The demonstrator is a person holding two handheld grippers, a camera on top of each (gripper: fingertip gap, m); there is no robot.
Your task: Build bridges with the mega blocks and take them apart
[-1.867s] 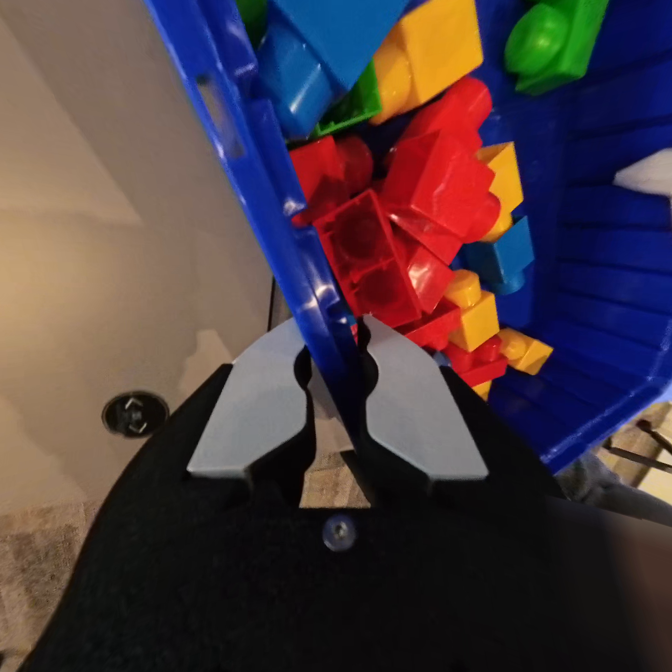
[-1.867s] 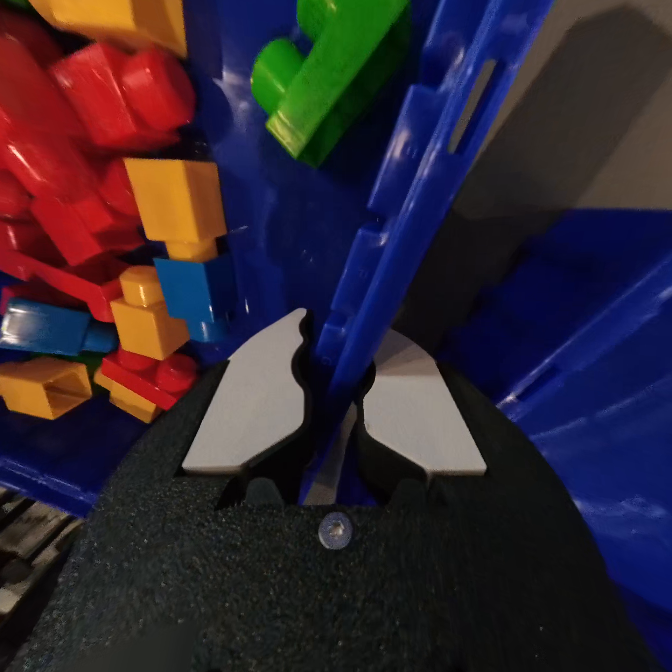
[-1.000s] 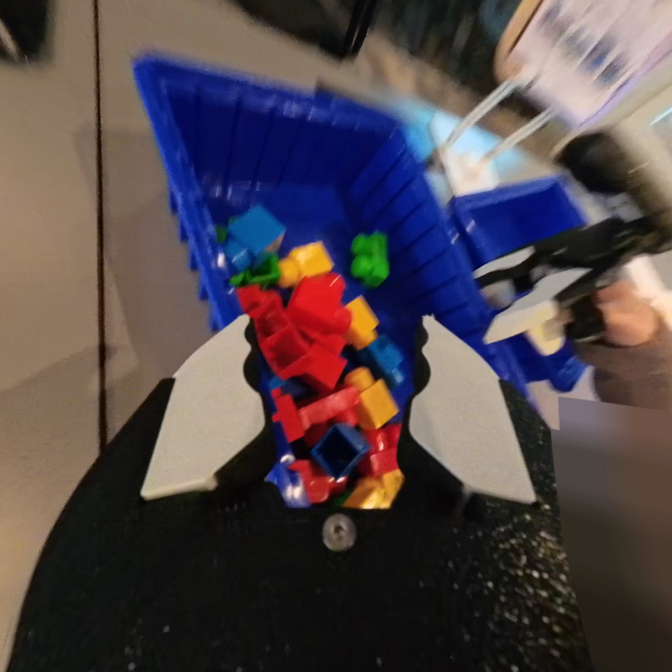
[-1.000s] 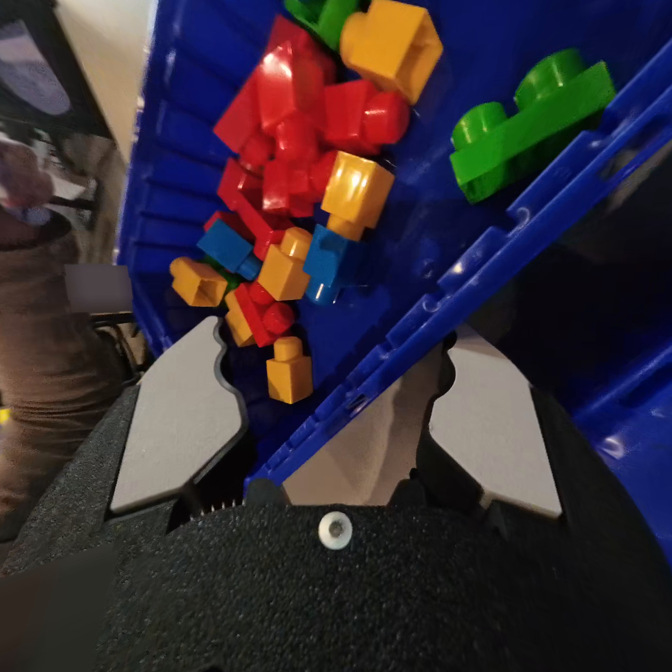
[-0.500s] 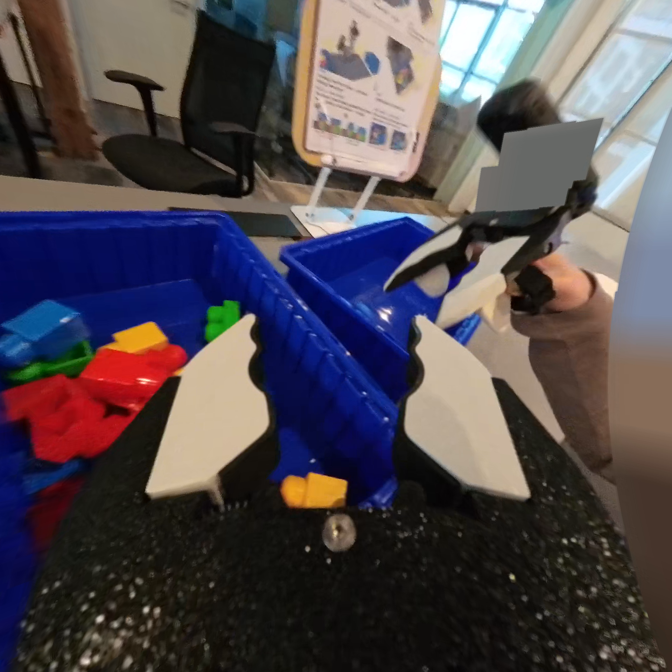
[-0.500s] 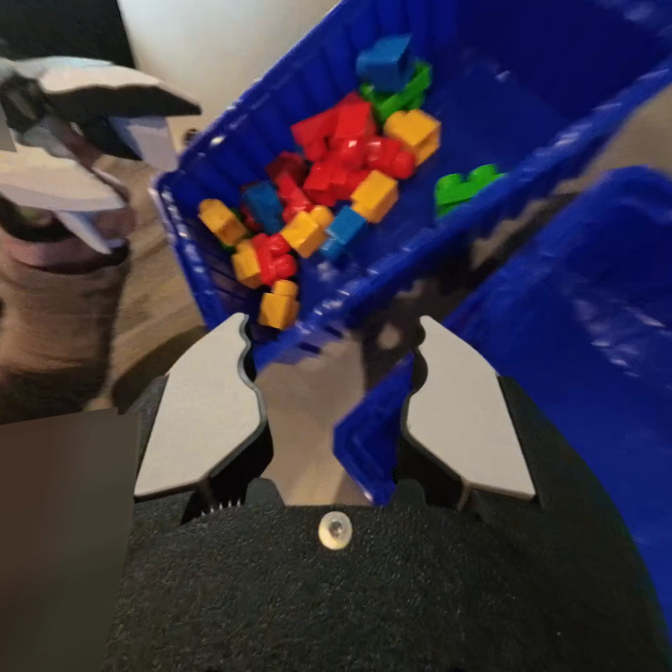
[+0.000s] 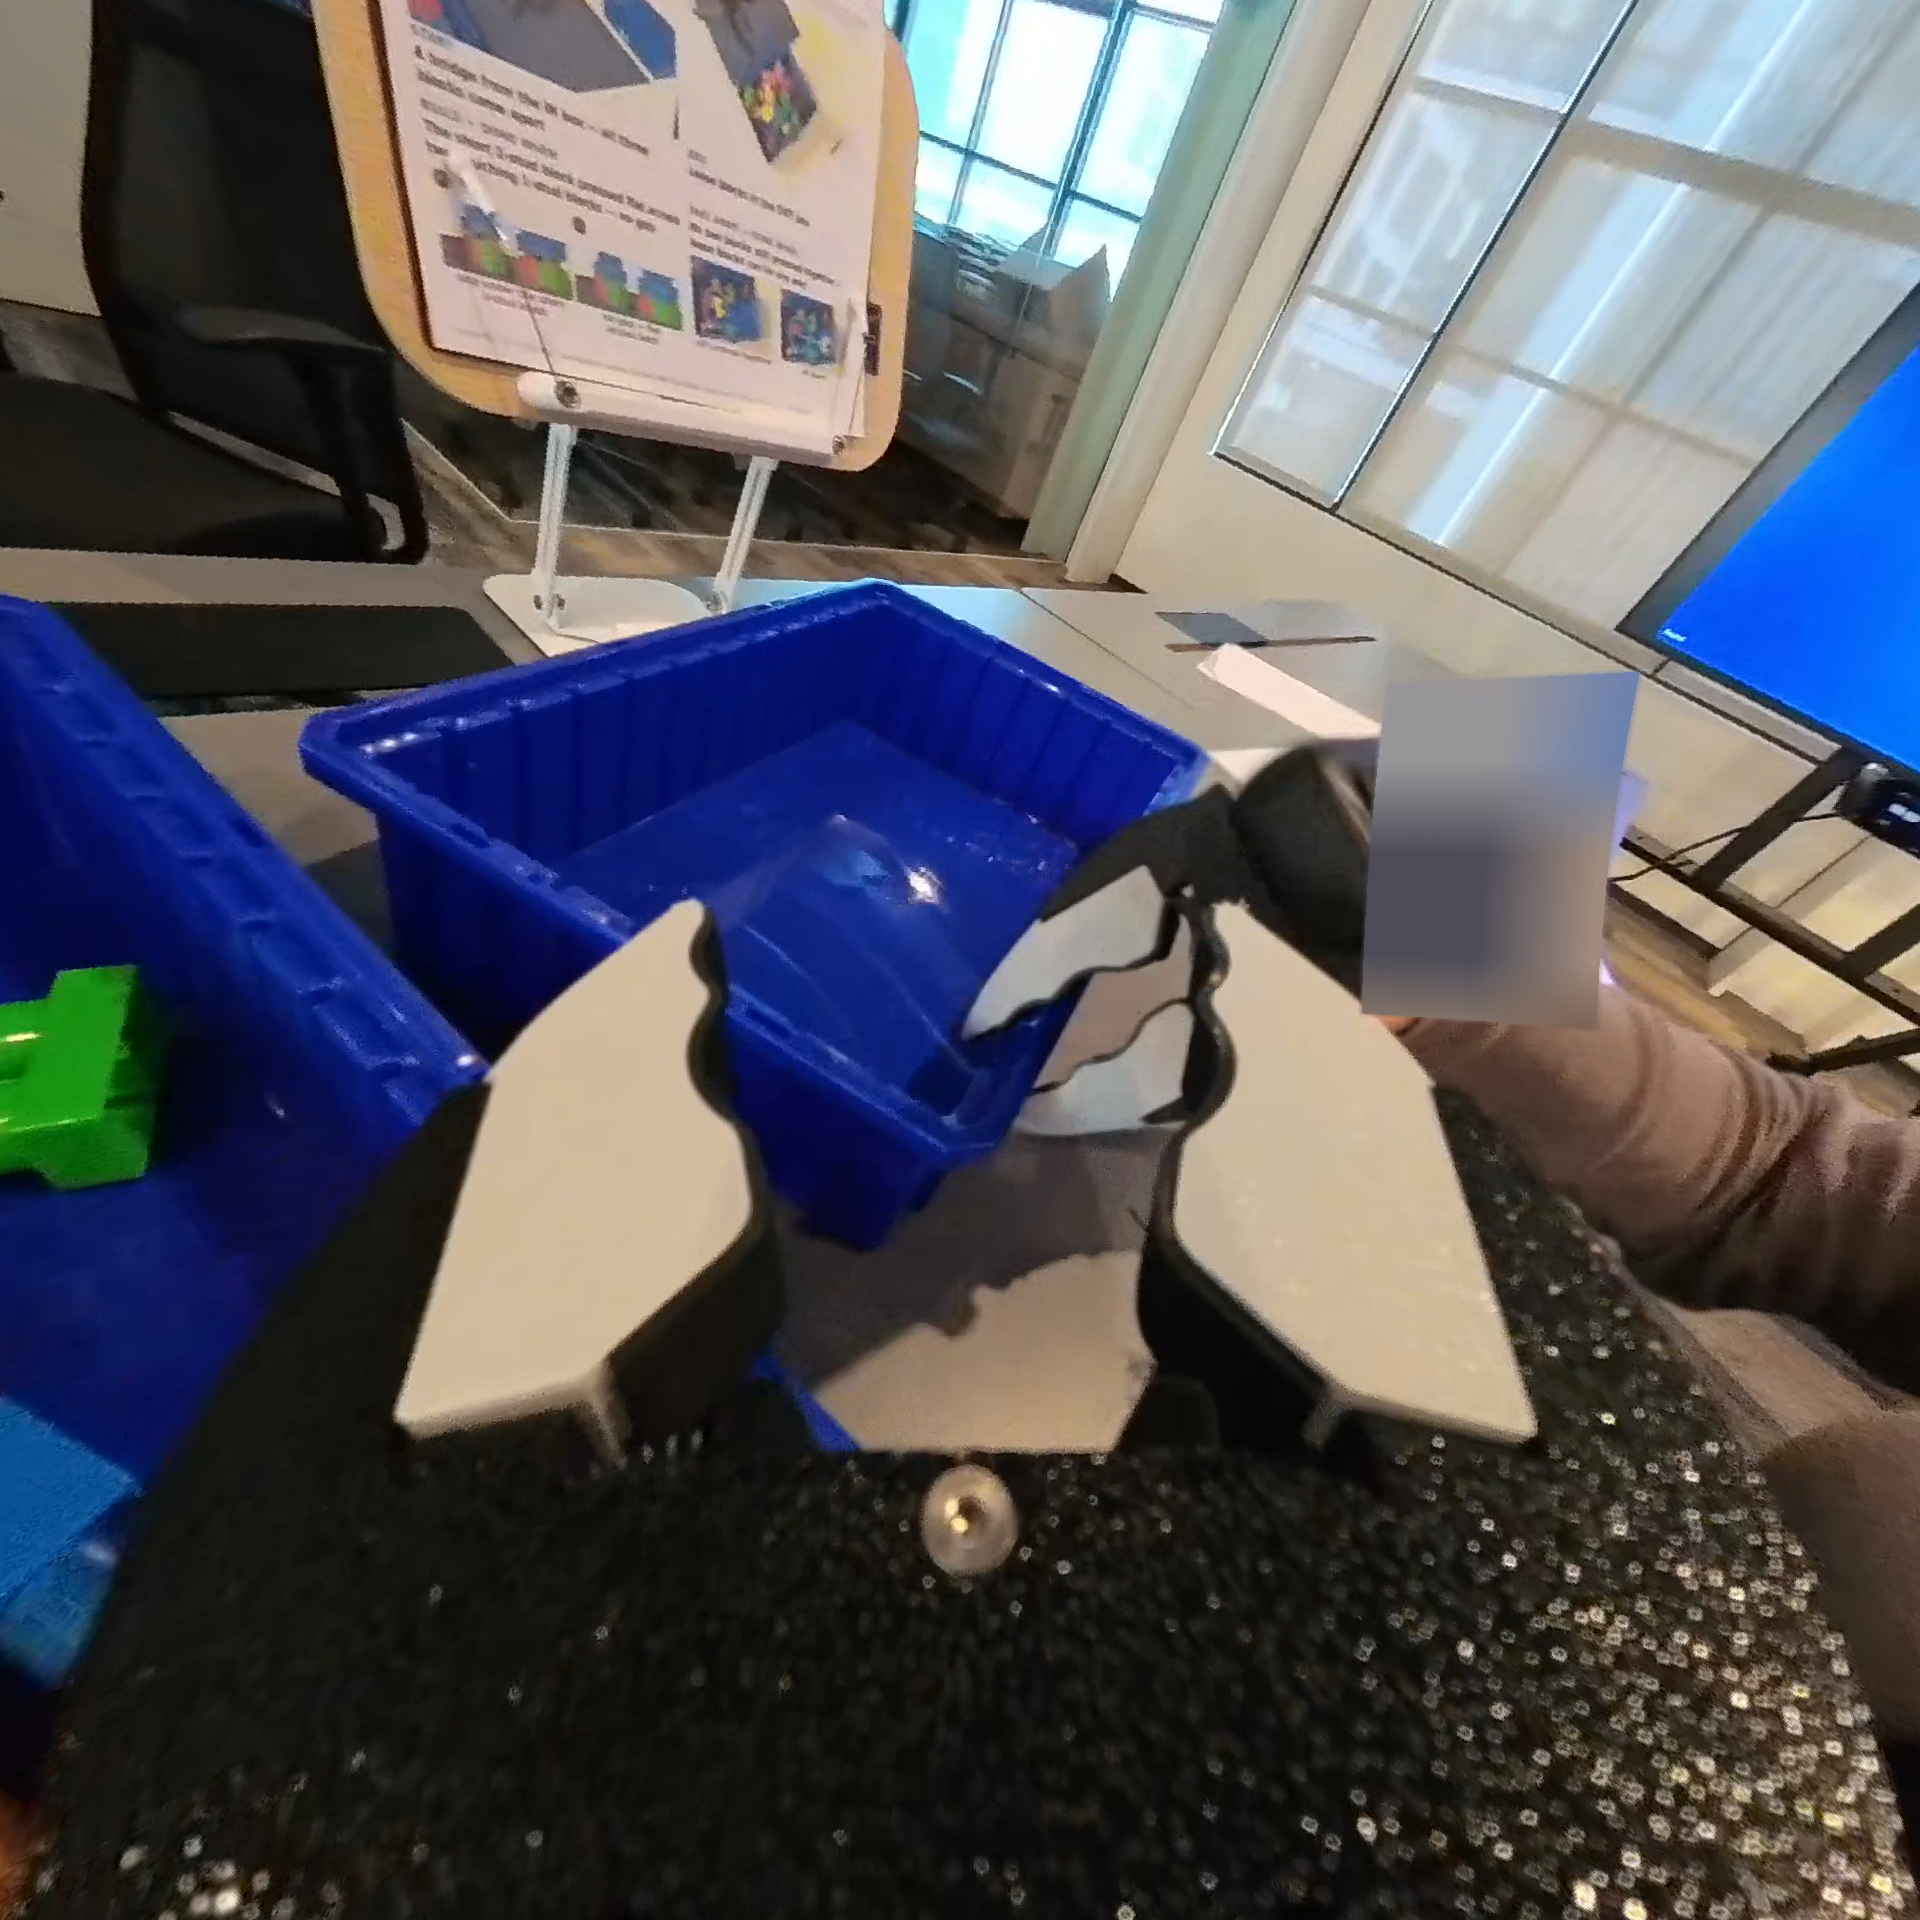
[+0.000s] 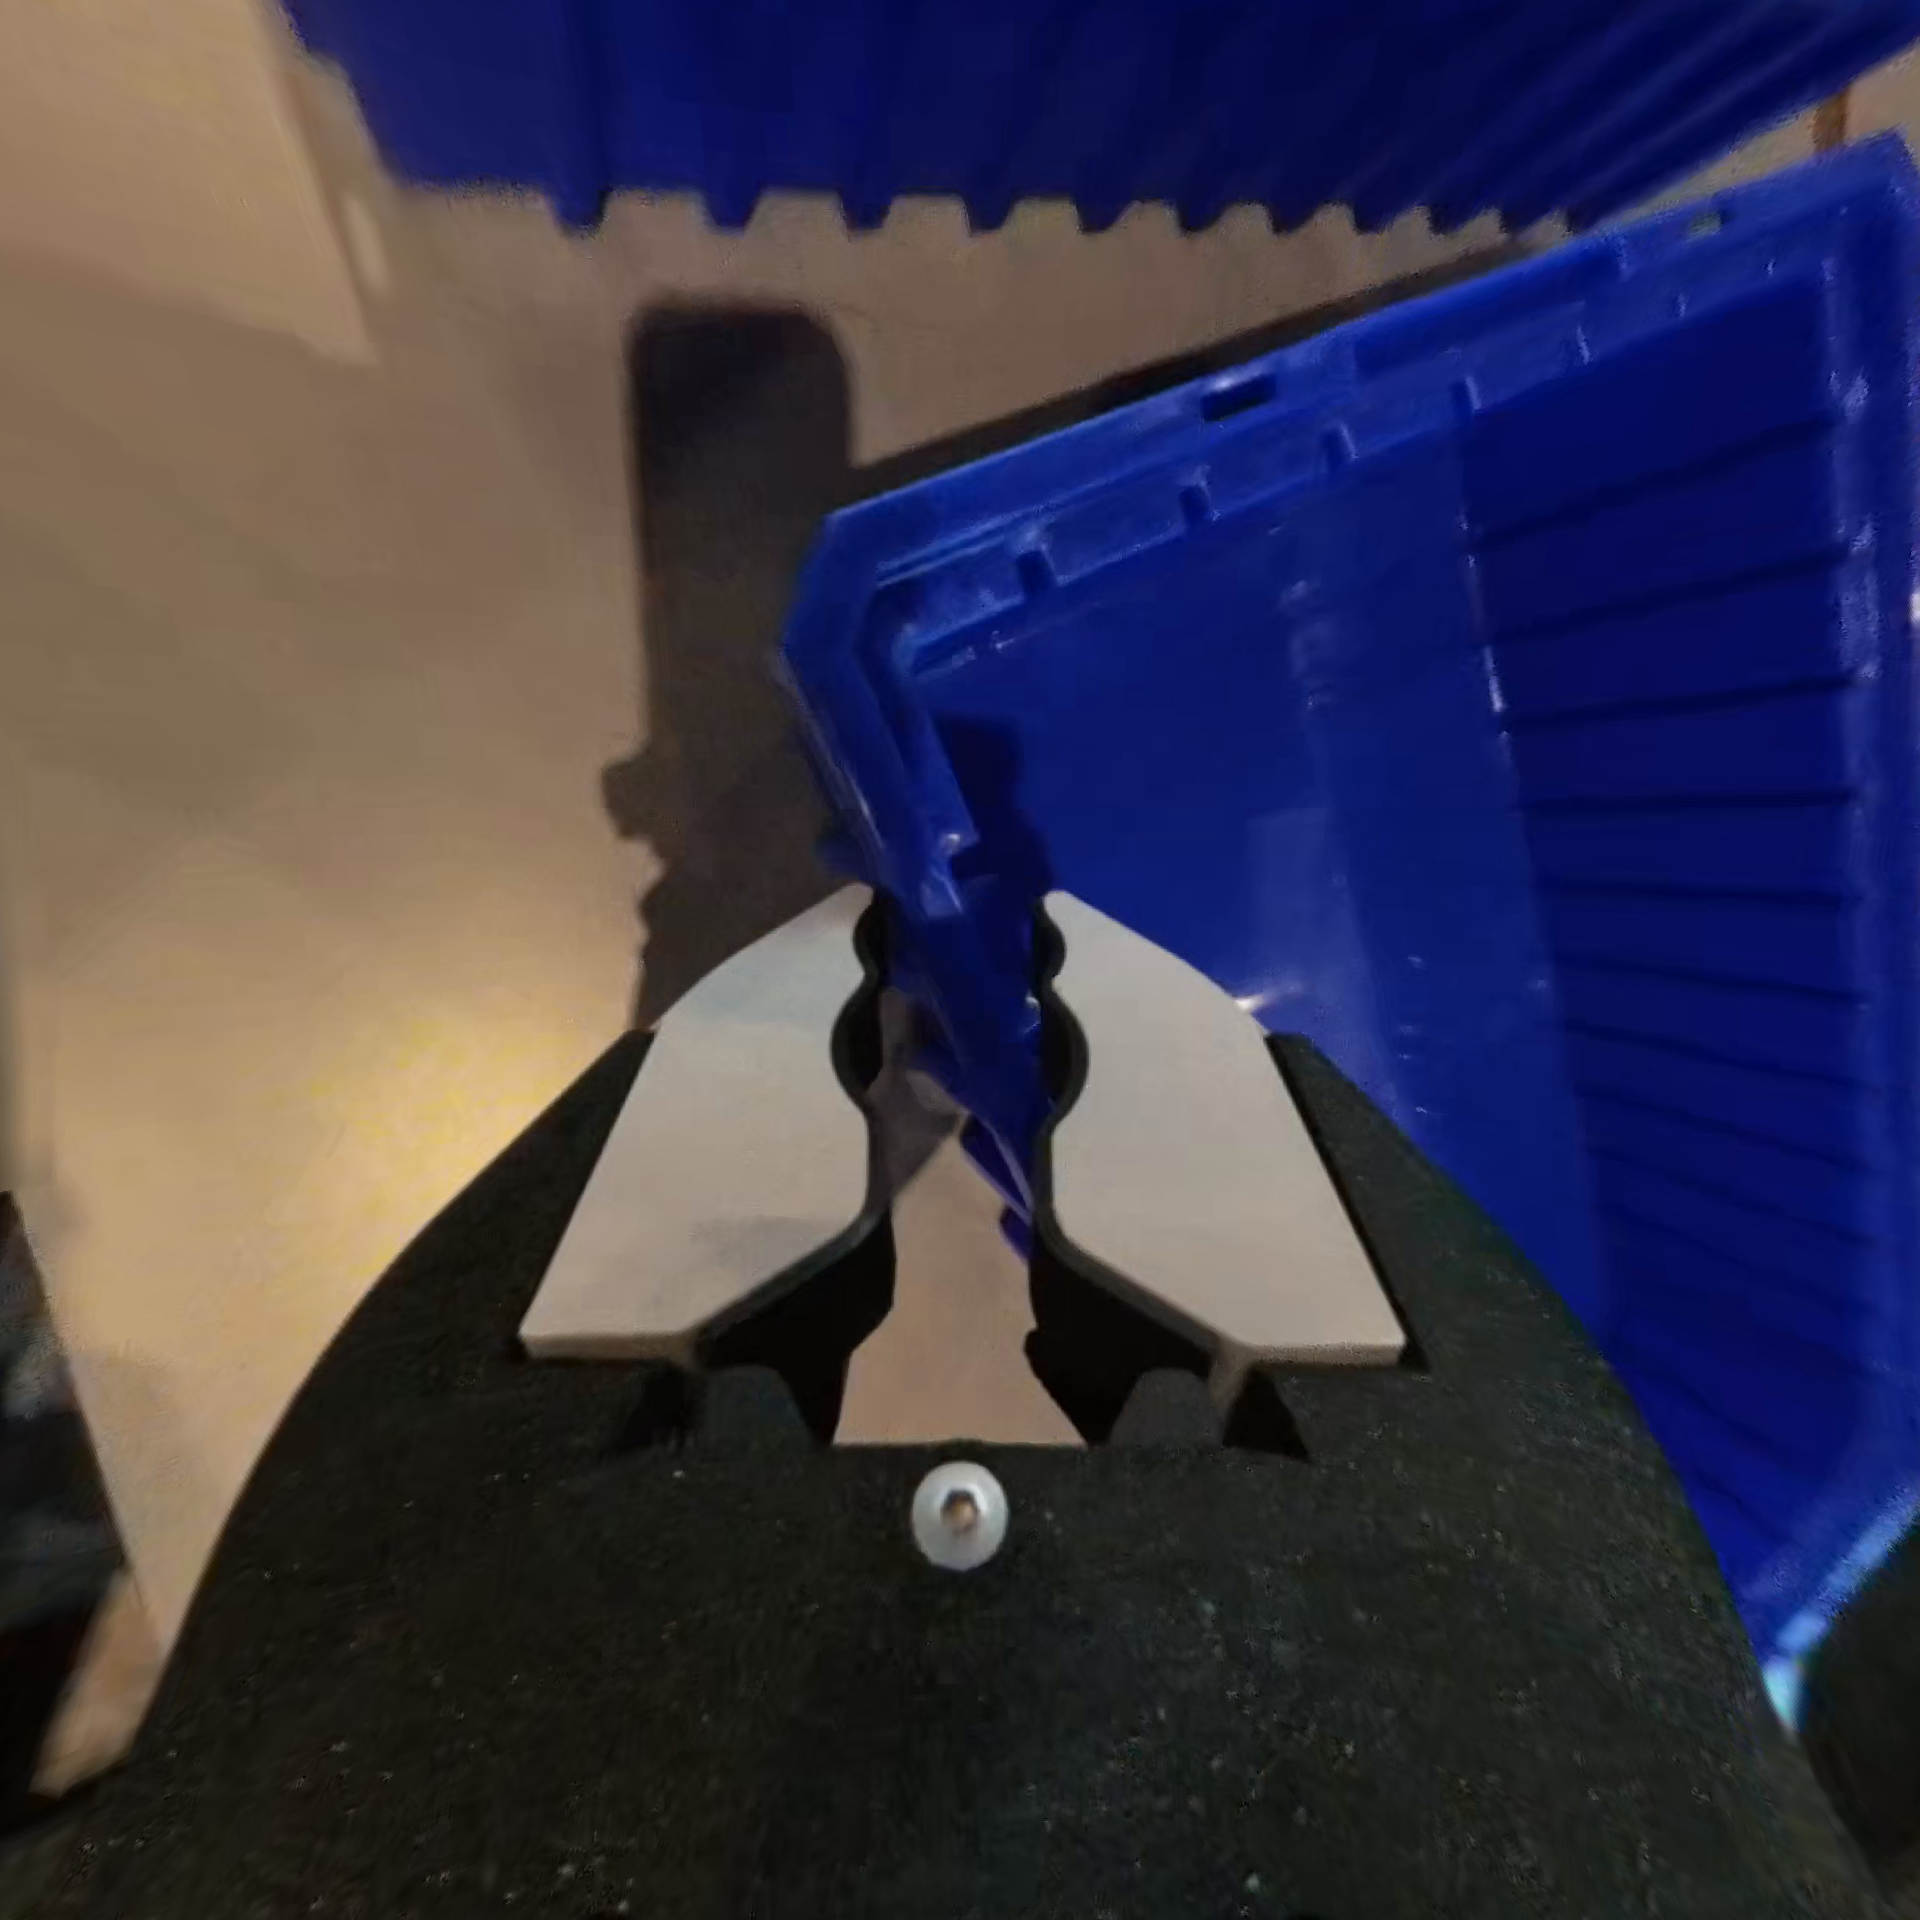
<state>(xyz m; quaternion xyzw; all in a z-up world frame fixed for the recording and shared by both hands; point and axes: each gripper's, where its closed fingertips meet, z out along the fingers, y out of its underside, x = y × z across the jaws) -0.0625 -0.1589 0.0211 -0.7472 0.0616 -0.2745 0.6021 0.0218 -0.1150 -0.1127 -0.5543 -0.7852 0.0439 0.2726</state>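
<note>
My left gripper (image 7: 951, 935) is open and empty, held over the gap between two blue bins. The bin at the left (image 7: 239, 935) holds mega blocks; a green block (image 7: 73, 1075) and a blue block (image 7: 47, 1496) show. The empty blue bin (image 7: 727, 634) stands straight ahead. My right gripper (image 8: 961, 925) is shut on the near corner rim of this empty bin (image 8: 1143, 468). It also shows in the left wrist view (image 7: 1101, 997) at that corner. The rest of the blocks are out of view.
A grey table (image 7: 997, 1351) bears both bins. A sign board on a white stand (image 7: 623, 208) and a black office chair (image 7: 208, 312) are behind. A blue screen (image 7: 1808, 582) stands at the right. A person's sleeve (image 7: 1662, 1174) is right of my left gripper. The block bin's ribbed wall (image 8: 1039, 104) fills the top of the right wrist view. There is about 15 cm between the tips of the two grippers.
Both grippers let go of the block bin's rims and opened. The left swung right to face the empty bin. The right moved to the empty bin and shut on its corner.
</note>
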